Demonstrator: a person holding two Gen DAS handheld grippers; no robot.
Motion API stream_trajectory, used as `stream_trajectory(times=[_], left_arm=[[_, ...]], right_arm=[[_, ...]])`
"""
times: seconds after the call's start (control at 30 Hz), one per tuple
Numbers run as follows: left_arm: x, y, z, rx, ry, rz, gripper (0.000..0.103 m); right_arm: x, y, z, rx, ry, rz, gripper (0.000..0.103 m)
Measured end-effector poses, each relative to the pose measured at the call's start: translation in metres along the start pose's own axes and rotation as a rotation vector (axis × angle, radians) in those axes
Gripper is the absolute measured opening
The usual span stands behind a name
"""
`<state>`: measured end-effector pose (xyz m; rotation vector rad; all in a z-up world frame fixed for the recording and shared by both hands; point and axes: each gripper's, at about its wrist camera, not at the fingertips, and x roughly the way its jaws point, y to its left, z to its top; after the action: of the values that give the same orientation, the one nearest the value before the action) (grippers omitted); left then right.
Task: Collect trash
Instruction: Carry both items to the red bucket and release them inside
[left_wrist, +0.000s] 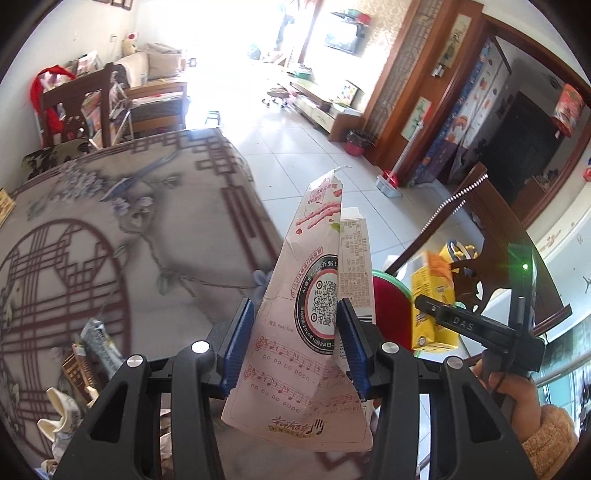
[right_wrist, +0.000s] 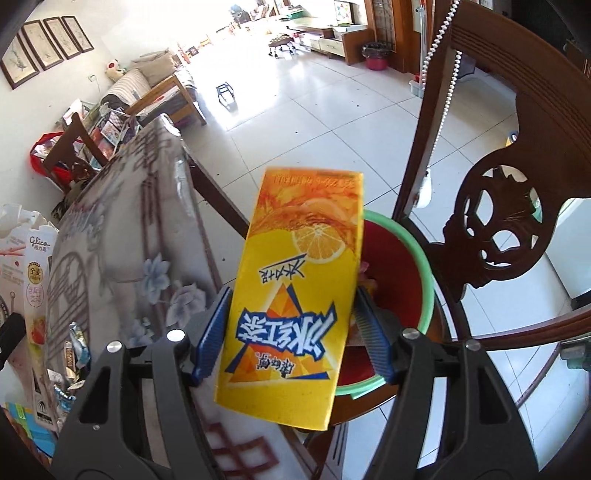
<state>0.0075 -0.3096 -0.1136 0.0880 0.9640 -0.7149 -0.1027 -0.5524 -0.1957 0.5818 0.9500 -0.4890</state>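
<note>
while the left gripper (left_wrist: 297, 345) pinches the flattened pink snack box (left_wrist: 306, 328), centre the yellow iced-tea carton (right_wrist: 295, 295), sitting between the right gripper's (right_wrist: 293, 341) spread fingers, above the red green-rimmed bin (right_wrist: 399, 273) before dropping.

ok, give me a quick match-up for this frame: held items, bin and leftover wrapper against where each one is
Things:
1. pink snack box
2. yellow drink carton
3. red bin with green rim
4. crumpled wrapper

Places:
A. between the fingers of the right gripper
B. lying on the patterned tablecloth
C. clamped in the left gripper
D. under the carton, next to the back of the wooden chair

Pairs: 1-C, 2-A, 3-D, 4-B
</note>
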Motion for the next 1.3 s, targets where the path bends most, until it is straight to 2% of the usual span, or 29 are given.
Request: stream_trajectory(times=[0.03, 0.1, 0.47, 0.57, 0.63, 0.7, 0.9, 1.03, 1.3], left_arm=[[0.004, -0.005, 0.001, 0.009, 0.006, -0.007, 0.044], [0.013, -0.015, 0.004, 0.030, 0.019, -0.025, 0.044], [0.089, -0.096, 0.016, 0.202, 0.084, -0.146, 0.044], [0.104, -0.112, 0.019, 0.226, 0.085, -0.166, 0.049], [0.107, -0.120, 0.021, 0.234, 0.073, -0.167, 0.067], [0.102, -0.121, 0.022, 0.228, 0.060, -0.185, 0.068], [0.075, -0.102, 0.020, 0.211, 0.047, -0.186, 0.068], [0.039, -0.068, 0.014, 0.155, 0.007, -0.155, 0.068], [-0.029, 0.026, -0.014, -0.013, -0.059, -0.014, 0.069]], right_arm=[[0.000, -0.004, 0.001, 0.007, -0.007, -0.006, 0.079], [-0.005, -0.013, 0.001, 0.031, -0.030, -0.010, 0.081], [-0.045, -0.058, -0.005, 0.148, -0.094, -0.057, 0.081], [-0.054, -0.067, -0.011, 0.170, -0.102, -0.073, 0.081], [-0.058, -0.070, -0.015, 0.179, -0.103, -0.080, 0.081], [-0.061, -0.071, -0.018, 0.181, -0.106, -0.084, 0.081], [-0.065, -0.051, -0.017, 0.151, -0.119, -0.058, 0.081], [-0.064, -0.021, -0.013, 0.083, -0.122, -0.020, 0.081], [-0.051, 0.069, -0.014, -0.107, -0.080, 0.106, 0.081]])
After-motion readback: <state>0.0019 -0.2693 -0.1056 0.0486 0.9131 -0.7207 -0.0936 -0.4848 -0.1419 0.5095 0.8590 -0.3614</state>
